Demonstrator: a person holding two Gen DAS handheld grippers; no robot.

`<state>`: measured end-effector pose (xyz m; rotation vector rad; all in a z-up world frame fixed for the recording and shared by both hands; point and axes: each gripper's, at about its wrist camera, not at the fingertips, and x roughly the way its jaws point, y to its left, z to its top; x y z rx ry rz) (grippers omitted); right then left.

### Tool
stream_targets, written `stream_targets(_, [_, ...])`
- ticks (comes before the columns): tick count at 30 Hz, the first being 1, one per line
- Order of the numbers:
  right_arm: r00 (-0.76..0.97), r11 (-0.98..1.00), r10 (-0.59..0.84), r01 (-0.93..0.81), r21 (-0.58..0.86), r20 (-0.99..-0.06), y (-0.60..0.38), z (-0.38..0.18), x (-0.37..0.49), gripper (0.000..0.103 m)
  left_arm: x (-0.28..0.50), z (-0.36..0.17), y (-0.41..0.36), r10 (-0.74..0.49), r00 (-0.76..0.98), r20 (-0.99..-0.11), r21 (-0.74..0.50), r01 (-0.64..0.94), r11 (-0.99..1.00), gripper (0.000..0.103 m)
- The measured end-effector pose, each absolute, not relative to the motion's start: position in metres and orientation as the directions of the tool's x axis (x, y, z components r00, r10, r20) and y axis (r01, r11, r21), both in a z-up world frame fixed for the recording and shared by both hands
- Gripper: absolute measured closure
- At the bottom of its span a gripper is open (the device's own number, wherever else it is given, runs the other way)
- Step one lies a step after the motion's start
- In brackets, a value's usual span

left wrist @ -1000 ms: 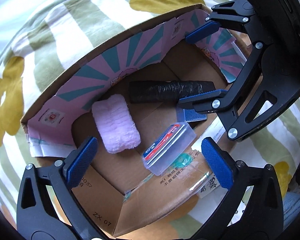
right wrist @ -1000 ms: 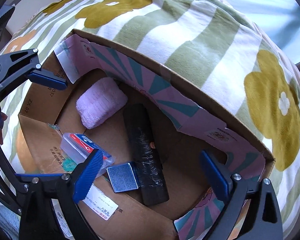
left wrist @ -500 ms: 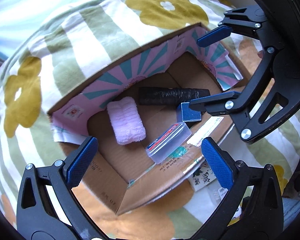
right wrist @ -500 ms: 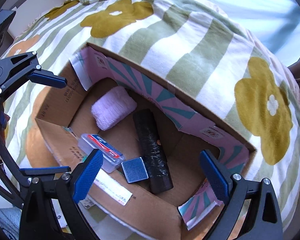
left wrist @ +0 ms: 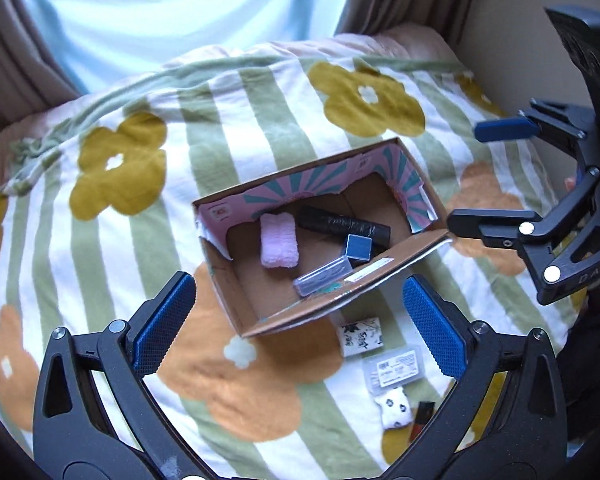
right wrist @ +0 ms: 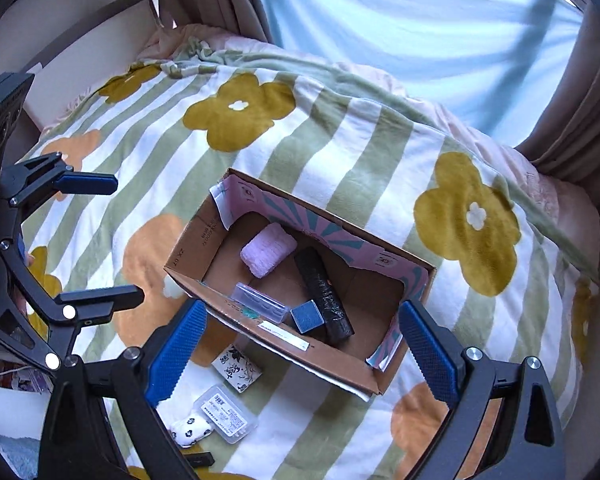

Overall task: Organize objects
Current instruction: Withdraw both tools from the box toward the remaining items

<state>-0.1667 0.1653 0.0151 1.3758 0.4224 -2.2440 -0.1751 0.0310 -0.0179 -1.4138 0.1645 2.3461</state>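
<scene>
Four things already lie inside the cardboard box (left wrist: pixel 236 288) in the left wrist view: a pink fluffy pad (left wrist: pixel 278 246) against its far wall, a black roll (left wrist: pixel 344 224) beside that, a small blue cube (left wrist: pixel 358 247) touching the roll, and a clear case (left wrist: pixel 326 276) leaning on the near wall. Outside the box, just past its near wall, sit a floral packet (left wrist: pixel 360 338), a labelled clear case (left wrist: pixel 396 368), a spotted pouch (left wrist: pixel 394 412) and a dark stick (left wrist: pixel 420 422), all on the bed blanket (left wrist: pixel 260 112). The left hand-held gripper (left wrist: pixel 300 320) hangs above the box's near corner, jaws spread wide and empty. The right hand-held gripper (left wrist: pixel 492 172) shows off to the box's right side, also spread and empty.

From the right wrist view the same box (right wrist: pixel 196 240) lies between the spread blue pads (right wrist: pixel 428 348) of the right hand-held gripper (right wrist: pixel 300 348), with the floral packet (right wrist: pixel 236 366), labelled case (right wrist: pixel 224 414) and pouch (right wrist: pixel 190 432) near its front wall.

Likely next is fetching one of those loose things. The risk: the blanket is soft, so pressing down on the flat labelled case may sink it and let the pads skid off, and the two tools reaching for close neighbours could collide.
</scene>
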Motion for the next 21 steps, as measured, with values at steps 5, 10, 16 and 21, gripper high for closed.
stream_targets(5, [-0.445, -0.912, -0.205, 0.410, 0.005, -0.872, 0.180, 0.049, -0.133, 0.007, -0.146, 0.018, 0.014, 0.254, -0.472, -0.844, -0.120, -0.296, -0.948, 0.000])
stream_targets(10, [-0.486, -0.957, -0.182, 0.288, 0.040, -0.855, 0.194, 0.072, -0.098, 0.007, -0.121, 0.040, 0.003, 0.240, -0.507, -0.828, -0.148, -0.216, -0.965, 0.000])
stream_targets(16, [-0.517, -0.988, -0.120, 0.148, 0.049, -0.847, 0.207, 0.079, -0.063, 0.007, -0.087, 0.050, 0.000, 0.223, -0.532, -0.817, -0.158, -0.166, -0.973, 0.000])
stream_targets(21, [-0.547, -0.996, -0.076, 0.070, 0.045, -0.834, 0.215, 0.071, -0.038, 0.007, -0.058, 0.043, -0.005, 0.273, -0.547, -0.791, -0.262, -0.100, -0.960, 0.000])
